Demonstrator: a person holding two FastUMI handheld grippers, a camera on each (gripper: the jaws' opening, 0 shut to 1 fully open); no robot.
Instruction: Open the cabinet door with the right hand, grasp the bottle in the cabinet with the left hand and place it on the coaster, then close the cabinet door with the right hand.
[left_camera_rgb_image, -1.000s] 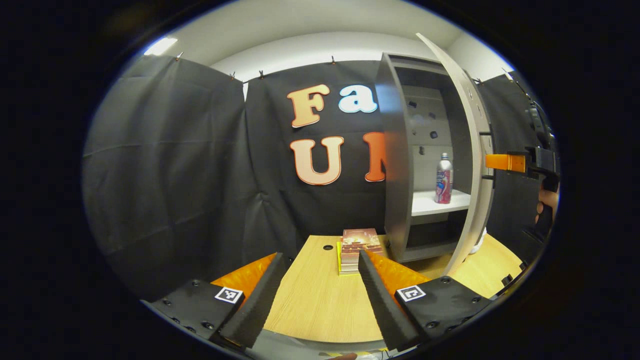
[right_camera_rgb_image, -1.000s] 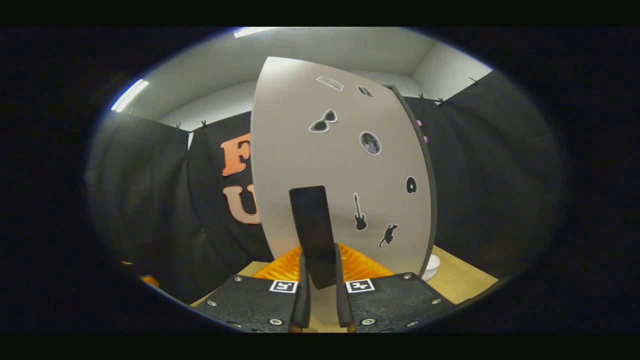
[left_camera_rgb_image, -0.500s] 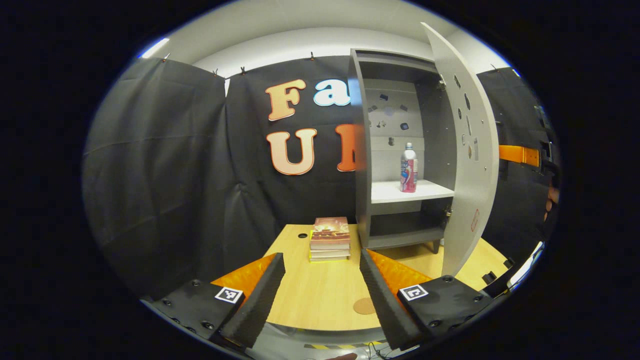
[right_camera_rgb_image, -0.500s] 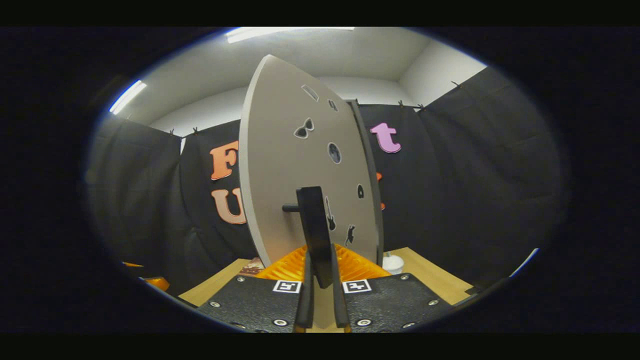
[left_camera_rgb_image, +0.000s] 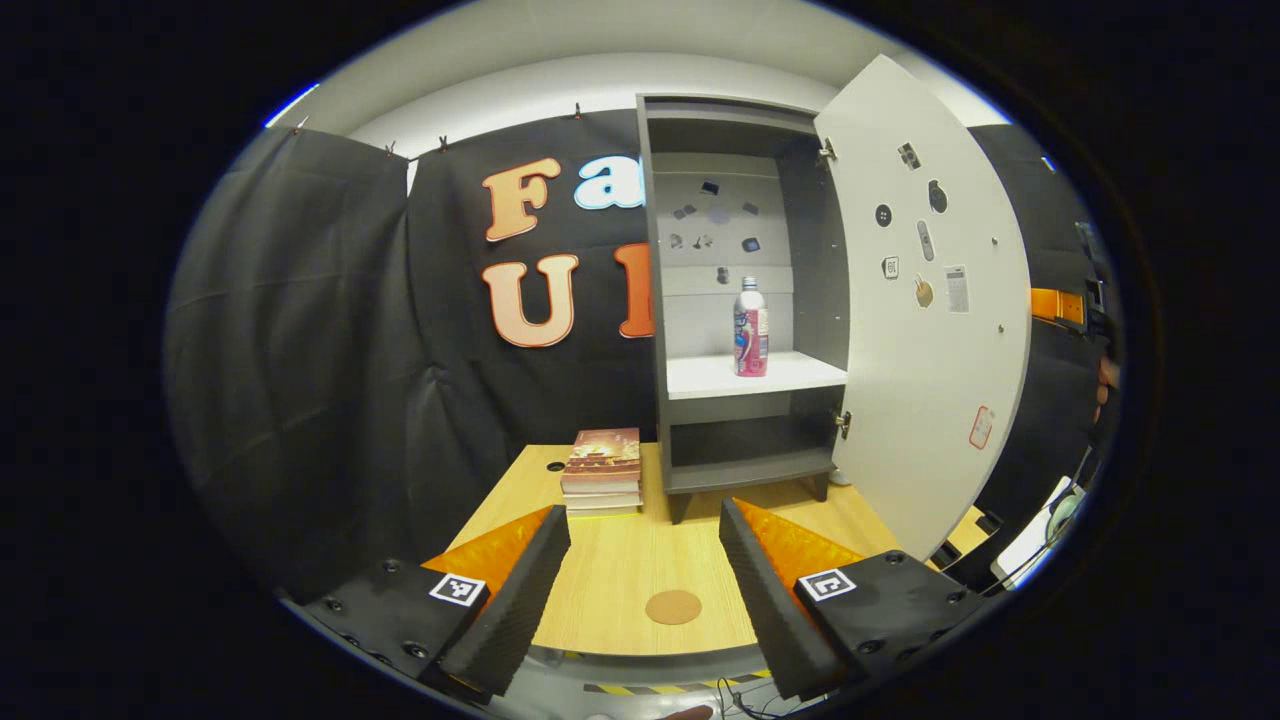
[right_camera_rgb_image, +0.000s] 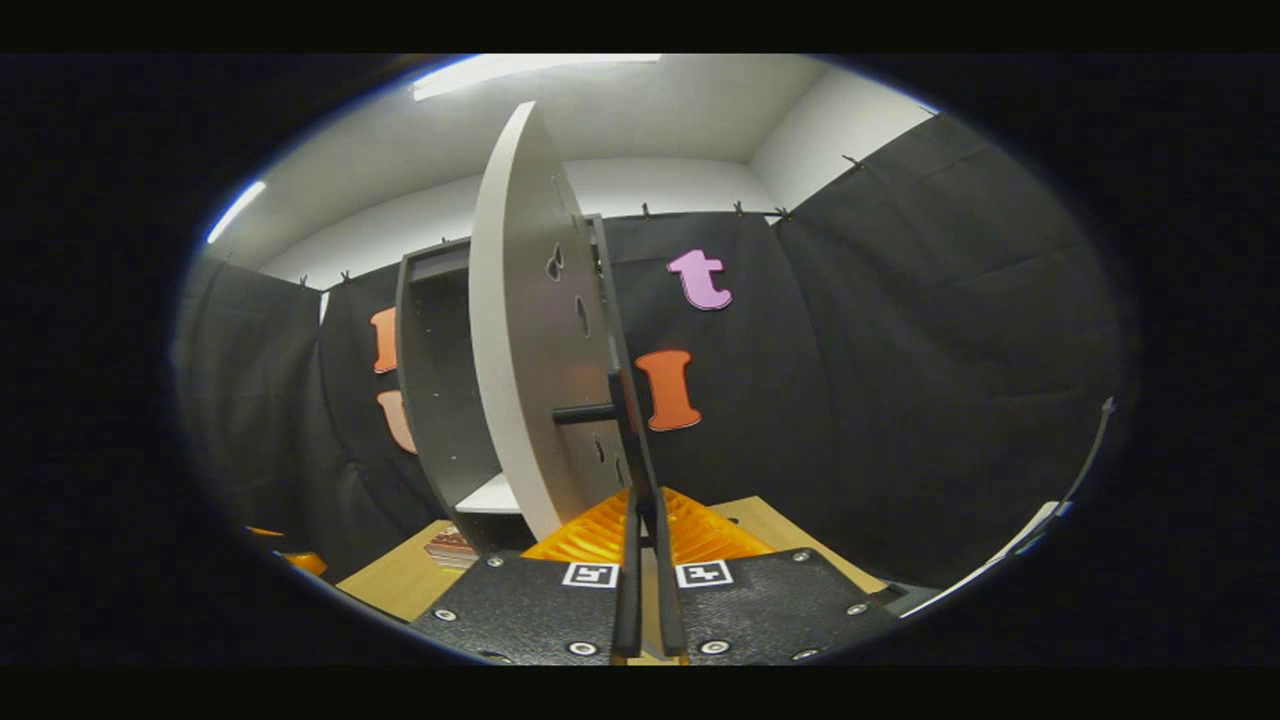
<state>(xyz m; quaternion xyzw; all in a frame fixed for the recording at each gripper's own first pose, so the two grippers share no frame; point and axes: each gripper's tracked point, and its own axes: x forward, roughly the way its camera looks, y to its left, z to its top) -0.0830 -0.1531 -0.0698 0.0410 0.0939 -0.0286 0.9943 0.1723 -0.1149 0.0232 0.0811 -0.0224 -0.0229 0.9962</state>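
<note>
Fingers of our right gripper (right_camera_rgb_image: 648, 560) are clamped on the door handle (right_camera_rgb_image: 630, 440), while our left gripper (left_camera_rgb_image: 645, 580) has them apart, bottle (left_camera_rgb_image: 750, 328) at frame centre.

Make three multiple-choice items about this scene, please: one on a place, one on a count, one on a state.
1. Where does the bottle stand?
A. on the coaster
B. on the cabinet's white shelf
C. on the books

2. How many coasters lie on the table?
A. one
B. two
C. three

3. The cabinet door is:
A. shut
B. open
C. taken off

Key: 1 B, the bottle stands upright on the white shelf. 2 A, one round coaster lies on the table. 3 B, the cabinet door is swung wide, its handle pinched by the right hand-held gripper.
</note>
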